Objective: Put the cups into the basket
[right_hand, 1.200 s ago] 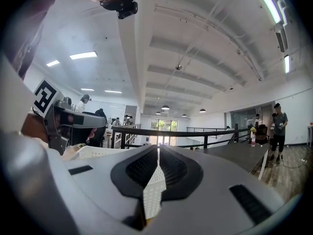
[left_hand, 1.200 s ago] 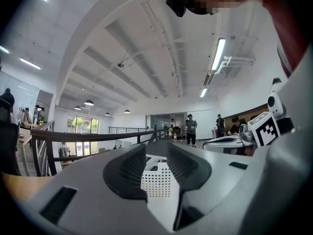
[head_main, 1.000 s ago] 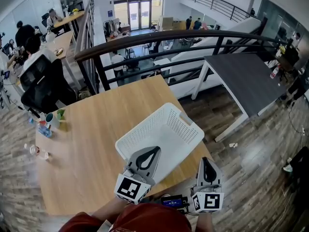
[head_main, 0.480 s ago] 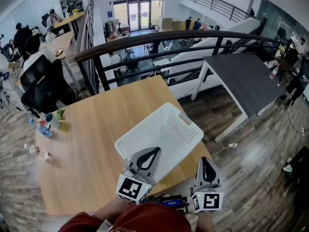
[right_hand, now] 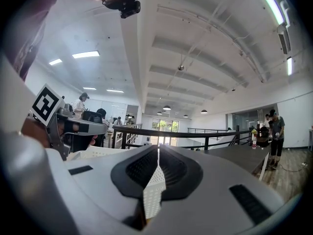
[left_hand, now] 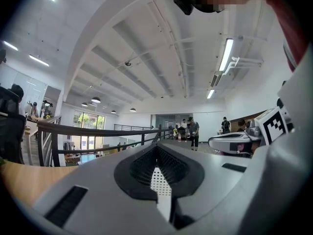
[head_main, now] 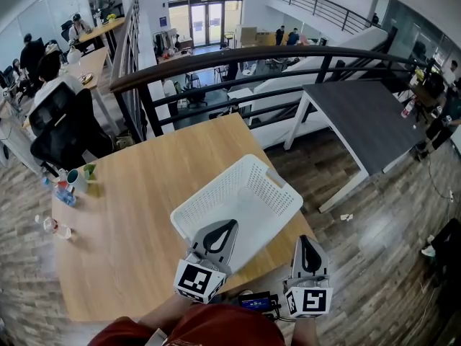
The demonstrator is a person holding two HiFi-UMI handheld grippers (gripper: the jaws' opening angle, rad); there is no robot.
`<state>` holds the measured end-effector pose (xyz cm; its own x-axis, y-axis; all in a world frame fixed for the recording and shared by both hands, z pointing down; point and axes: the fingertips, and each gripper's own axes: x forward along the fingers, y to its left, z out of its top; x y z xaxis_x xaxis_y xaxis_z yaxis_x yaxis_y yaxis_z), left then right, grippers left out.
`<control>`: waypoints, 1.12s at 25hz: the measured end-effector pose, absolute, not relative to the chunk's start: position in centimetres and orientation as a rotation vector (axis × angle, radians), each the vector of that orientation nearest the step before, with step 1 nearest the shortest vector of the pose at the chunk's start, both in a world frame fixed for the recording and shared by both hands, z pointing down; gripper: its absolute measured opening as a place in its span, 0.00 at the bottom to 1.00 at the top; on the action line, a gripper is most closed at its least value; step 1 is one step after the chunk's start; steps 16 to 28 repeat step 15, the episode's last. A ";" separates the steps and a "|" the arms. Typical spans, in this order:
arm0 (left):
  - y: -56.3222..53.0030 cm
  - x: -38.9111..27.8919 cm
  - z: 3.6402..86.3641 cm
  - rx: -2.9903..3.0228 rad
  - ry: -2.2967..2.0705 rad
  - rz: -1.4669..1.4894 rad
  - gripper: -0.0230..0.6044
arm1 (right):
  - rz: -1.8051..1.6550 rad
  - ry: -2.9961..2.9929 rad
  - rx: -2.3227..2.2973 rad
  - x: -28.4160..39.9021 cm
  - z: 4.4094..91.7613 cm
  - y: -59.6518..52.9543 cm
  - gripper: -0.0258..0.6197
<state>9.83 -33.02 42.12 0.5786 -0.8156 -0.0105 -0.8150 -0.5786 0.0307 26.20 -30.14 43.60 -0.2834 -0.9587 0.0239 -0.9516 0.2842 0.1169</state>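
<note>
Wooden table [head_main: 137, 193] on a mezzanine floor, with a dark railing [head_main: 238, 55] behind it and a grey table [head_main: 360, 114] to the right. A white perforated basket [head_main: 209, 186] sits on the near right part of the wooden table, set at an angle, with nothing visible inside. The cups [head_main: 78, 177] stand in a small cluster at the far left edge, well apart from the basket. A few more small items lie further along that edge, too small to identify.

Left gripper [head_main: 229, 225] is held level at the near edge, its tip in line with the basket's near side; contact cannot be judged. The left gripper view shows its jaws pressed together with nothing between them. Right gripper [head_main: 305, 238] is held level beside the table's near right corner, just right of the basket. The right gripper view shows its jaws likewise together and empty. Both grippers are well apart from the cups.
</note>
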 end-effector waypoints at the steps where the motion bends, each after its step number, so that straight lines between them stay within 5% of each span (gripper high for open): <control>1: -33.1 9.8 42.2 2.770 -1.433 -0.035 0.05 | -0.121 -2.442 1.825 26.2 43.6 -30.1 0.06; 28: -33.4 9.2 42.3 2.747 -1.454 -0.045 0.05 | -0.122 -2.437 1.820 26.3 43.8 -30.3 0.06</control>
